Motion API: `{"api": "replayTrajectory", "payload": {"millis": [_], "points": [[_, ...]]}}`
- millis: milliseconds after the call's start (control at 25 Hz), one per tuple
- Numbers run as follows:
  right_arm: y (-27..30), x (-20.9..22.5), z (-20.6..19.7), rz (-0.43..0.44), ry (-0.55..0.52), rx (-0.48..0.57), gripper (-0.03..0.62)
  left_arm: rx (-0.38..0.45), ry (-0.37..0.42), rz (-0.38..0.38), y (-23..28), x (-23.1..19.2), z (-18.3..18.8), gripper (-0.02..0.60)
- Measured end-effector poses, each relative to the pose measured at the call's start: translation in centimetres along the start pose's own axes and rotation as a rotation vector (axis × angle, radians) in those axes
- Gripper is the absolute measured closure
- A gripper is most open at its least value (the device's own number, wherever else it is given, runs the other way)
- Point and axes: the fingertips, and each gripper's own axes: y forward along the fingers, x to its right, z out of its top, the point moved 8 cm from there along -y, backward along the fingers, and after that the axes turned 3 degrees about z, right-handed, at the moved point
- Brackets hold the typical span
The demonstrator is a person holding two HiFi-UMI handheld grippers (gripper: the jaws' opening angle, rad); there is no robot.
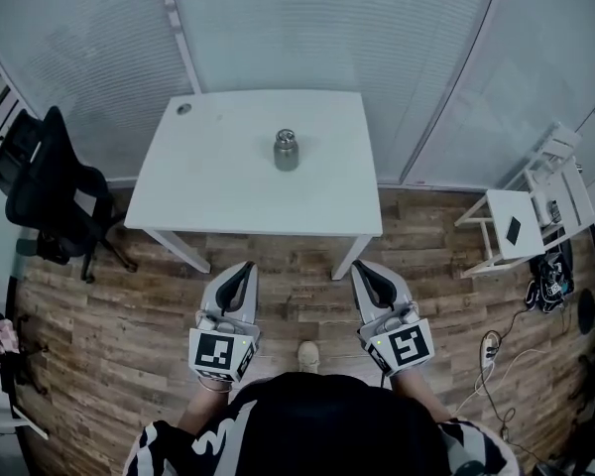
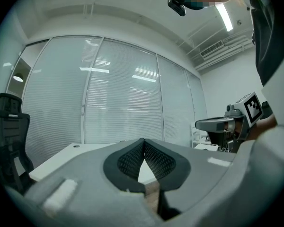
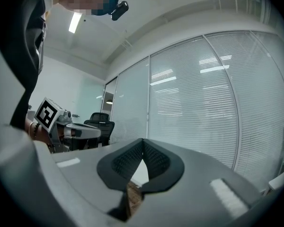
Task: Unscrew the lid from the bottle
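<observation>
Head view: our left tool [image 1: 246, 269] and right tool [image 1: 361, 271], jaws together and empty, hang short of the white rectangular surface [image 1: 218, 181], where the squat grey metal bottle [image 1: 286, 153] stands centrally, lid [image 1: 286, 135] on. We judge this the approach stage; next, both must reach it and open.

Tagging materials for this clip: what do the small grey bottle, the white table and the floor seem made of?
The small grey bottle looks like metal, probably stainless steel: dull silvery sheen. The white rectangular table has a smooth matt top, likely laminate or painted board. The brown plank floor shows grain and board seams: wood or wood-look laminate.
</observation>
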Motion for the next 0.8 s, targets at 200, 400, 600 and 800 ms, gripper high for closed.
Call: {"api": "replayTrajectory", "payload": {"millis": [200,400,600,800], "points": [[1.7,1.1,-0.3,0.043,0.005,-0.004,0.597,0.010,-0.006,0.029,1.4,-0.6,-0.3,0.583],[3.3,0.9,-0.8,0.048,0.026,-0.015,0.597,-0.002,-0.006,0.037,2.0,-2.0,-0.8,0.583],[4.6,0.6,-0.8,0.050,0.030,-0.005,0.597,-0.004,0.000,0.020,2.8,-2.8,-0.6,0.583],[4.8,0.9,-0.8,0.043,0.028,-0.009,0.597,0.014,0.003,0.018,3.5,-2.9,-0.3,0.583]]}}
